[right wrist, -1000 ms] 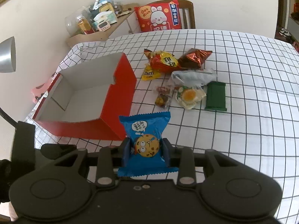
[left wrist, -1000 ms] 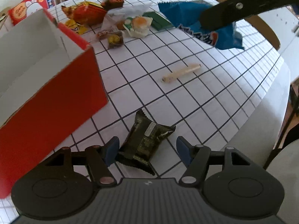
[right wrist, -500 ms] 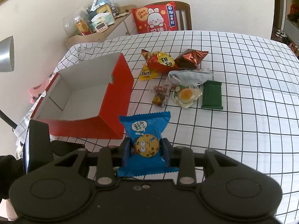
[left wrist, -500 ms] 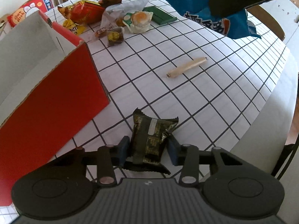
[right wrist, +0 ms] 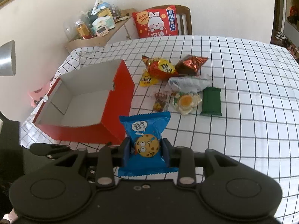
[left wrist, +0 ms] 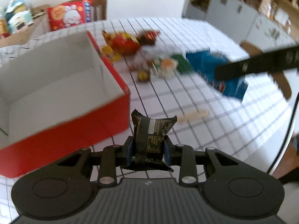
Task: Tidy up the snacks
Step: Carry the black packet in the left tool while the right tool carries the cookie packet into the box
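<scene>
Lifted off the checked tablecloth (left wrist: pixel 233 123) where it lay half a second ago, the dark snack packet (left wrist: pixel 151 140) now hangs above the table, clamped at its sides between the blue-padded fingers of the left gripper (left wrist: pixel 148 152). It stands upright, its crimped top edge level with the near corner of the red box (left wrist: pixel 78 130), whose white inside is open to view. The left wrist view is smeared with motion blur.

Beyond the packet, a pale stick (left wrist: pixel 192 114) lies on the cloth. Farther back, the loose snacks form a blurred cluster to the right of the box.

The right gripper (right wrist: pixel 146 154) is closed on a blue cookie packet (right wrist: pixel 144 130), its fingers pressing either side of the cartoon cookie face. The packet is held in the air just in front of the box's near right corner (right wrist: pixel 115 130). From the left wrist view the same blue packet (left wrist: pixel 209 69) shows at upper right, partly behind a black gripper finger (left wrist: pixel 261 65).

Seen from the right wrist, the remaining snacks lie together beside the box: a red-and-gold bag (right wrist: pixel 161 69), a yellow candy packet (right wrist: pixel 147 79), a brown foil bag (right wrist: pixel 192 64), a clear wrapper (right wrist: pixel 188 83), a small candy wrapper (right wrist: pixel 161 102), an egg-printed packet (right wrist: pixel 186 101) and a green bar (right wrist: pixel 211 101). A red rabbit cushion (right wrist: pixel 157 22) leans on the chair behind the table.
</scene>
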A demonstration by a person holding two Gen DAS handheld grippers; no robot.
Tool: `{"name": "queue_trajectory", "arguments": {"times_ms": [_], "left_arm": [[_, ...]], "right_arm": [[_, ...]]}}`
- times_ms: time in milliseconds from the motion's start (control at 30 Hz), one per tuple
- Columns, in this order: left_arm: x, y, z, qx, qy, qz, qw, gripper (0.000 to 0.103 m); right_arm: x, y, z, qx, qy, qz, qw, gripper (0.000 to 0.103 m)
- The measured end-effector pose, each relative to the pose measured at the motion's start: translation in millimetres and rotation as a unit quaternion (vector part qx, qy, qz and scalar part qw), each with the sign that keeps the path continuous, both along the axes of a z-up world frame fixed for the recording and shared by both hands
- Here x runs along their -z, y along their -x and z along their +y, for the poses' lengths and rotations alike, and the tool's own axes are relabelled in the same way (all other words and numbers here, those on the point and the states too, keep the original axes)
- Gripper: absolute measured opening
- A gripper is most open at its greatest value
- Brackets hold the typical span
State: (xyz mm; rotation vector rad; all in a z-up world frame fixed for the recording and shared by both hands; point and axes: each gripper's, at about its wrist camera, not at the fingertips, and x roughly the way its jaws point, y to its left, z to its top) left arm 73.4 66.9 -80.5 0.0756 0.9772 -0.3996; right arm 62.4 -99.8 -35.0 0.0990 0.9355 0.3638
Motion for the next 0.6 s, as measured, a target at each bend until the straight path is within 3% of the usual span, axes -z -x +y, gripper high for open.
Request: {"name": "queue_trajectory", "arguments": {"times_ms": [267,600], "left_arm": [[-48.0,3.5,36.2,-0.067,0.052,-0.030,0.9960,0.031],[-66.8,-21.0,90.8,-0.187,0.050,-0.052,0.9797,0.031]], "right_arm": [[-17.0,-10.9,22.3,-0.031,-0.006,-0.018,0.999,0.034],[-27.8,-43.0,88.1,-0.092,-0.007,-0.041,0.995,0.034]]}}
